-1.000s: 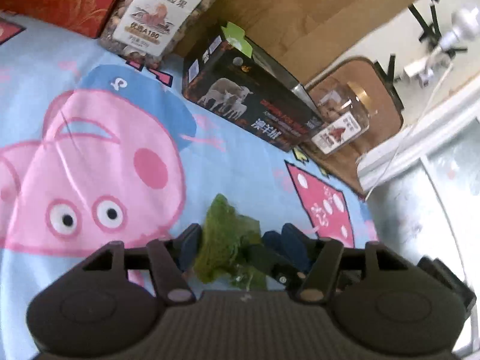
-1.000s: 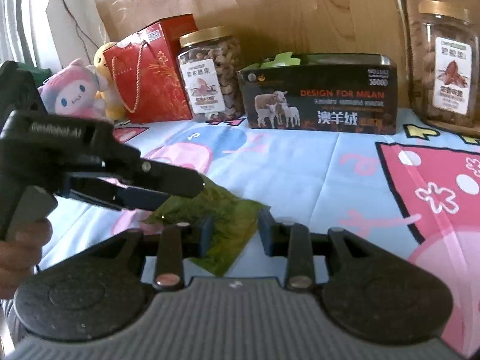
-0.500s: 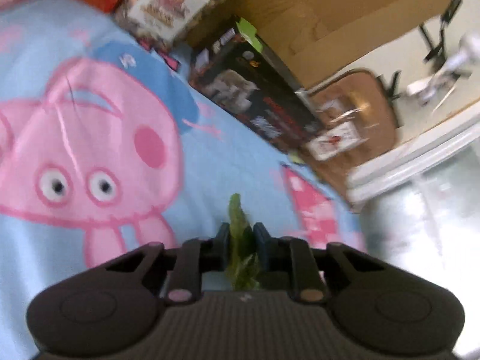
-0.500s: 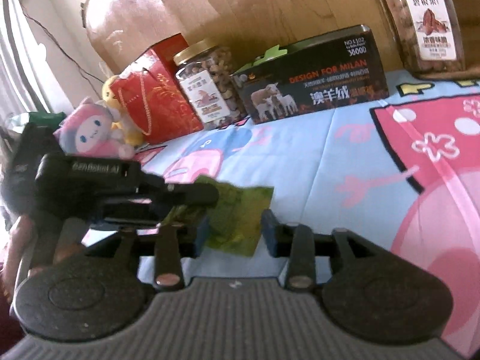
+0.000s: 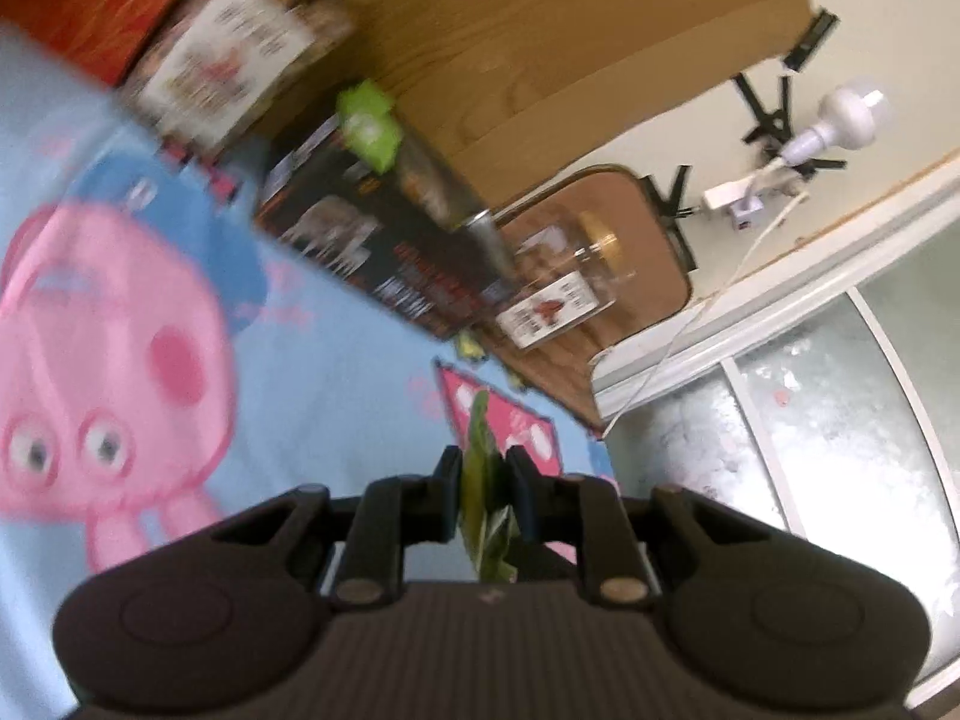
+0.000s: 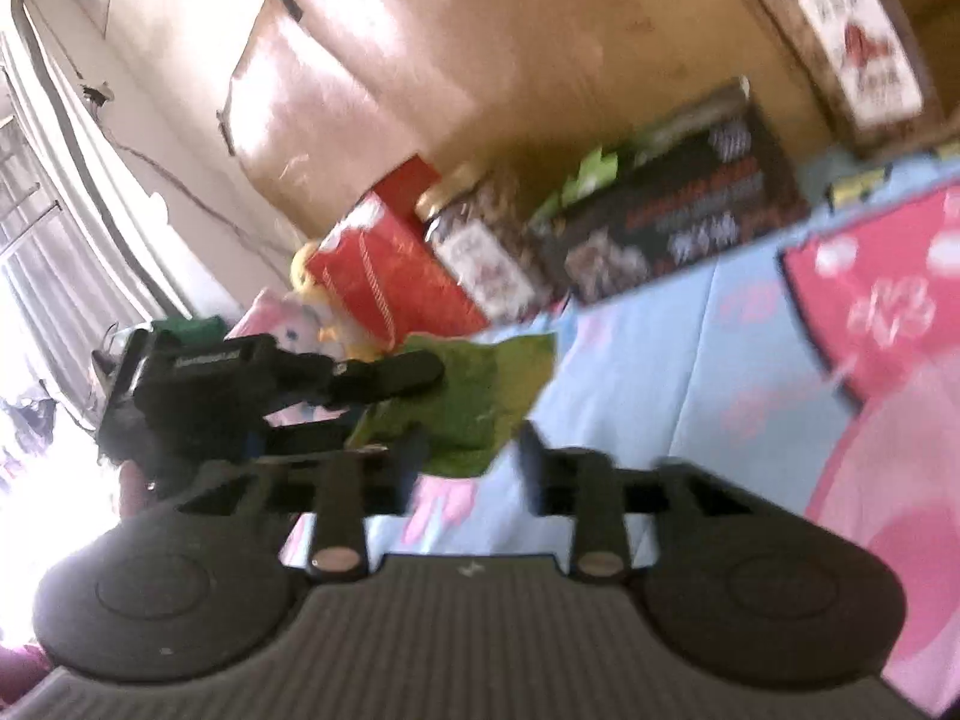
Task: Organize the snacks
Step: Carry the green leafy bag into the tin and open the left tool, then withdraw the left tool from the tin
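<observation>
1. Black box (image 5: 384, 240): open-topped, green packets (image 5: 367, 126) inside.
2. Two nut jars (image 6: 480, 252) (image 5: 564, 282), lidded.
3. Left hand-held gripper (image 5: 485, 477) pinches the green snack packet (image 5: 480, 468), lifted above the cartoon sheet (image 5: 312, 372).
4. Right hand-held gripper (image 6: 471, 462): jaws just narrowed, gap showing, packet's lower edge between.

In the right wrist view, the lidded jar (image 6: 480, 258) stands just left of the printed box (image 6: 678, 222), the gift bag (image 6: 384, 276) left of that jar, a second jar (image 6: 852, 42) right of the box; the snack packet (image 6: 480, 402) hangs nearer than it, off the cartoon sheet (image 6: 690, 372)
</observation>
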`<state>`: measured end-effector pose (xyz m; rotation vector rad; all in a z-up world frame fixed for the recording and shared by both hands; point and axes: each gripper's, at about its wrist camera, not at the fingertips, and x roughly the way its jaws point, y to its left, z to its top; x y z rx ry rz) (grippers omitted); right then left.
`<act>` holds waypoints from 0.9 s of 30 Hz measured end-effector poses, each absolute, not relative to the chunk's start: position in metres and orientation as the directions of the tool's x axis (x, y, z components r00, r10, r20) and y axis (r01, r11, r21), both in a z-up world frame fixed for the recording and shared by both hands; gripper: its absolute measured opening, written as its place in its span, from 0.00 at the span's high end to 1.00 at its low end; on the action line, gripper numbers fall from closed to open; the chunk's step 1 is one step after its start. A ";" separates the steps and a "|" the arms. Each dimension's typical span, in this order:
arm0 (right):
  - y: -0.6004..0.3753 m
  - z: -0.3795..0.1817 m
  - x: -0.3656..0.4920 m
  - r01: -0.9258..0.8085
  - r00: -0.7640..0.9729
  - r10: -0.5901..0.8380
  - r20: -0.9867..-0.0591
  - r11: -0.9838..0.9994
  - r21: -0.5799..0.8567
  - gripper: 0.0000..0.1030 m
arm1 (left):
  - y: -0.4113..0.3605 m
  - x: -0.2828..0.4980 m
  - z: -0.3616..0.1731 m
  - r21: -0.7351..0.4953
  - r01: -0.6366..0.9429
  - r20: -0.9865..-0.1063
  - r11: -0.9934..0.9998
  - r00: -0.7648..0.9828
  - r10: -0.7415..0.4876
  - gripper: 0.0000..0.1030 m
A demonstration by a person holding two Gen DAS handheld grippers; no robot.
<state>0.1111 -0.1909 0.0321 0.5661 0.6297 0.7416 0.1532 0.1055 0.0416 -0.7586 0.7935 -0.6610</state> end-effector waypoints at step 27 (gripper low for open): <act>-0.200 0.053 0.245 -0.290 0.844 0.401 -0.355 0.899 0.327 0.75 | 0.027 0.320 0.070 -0.460 0.191 -0.553 0.867 0.703 -0.448 0.67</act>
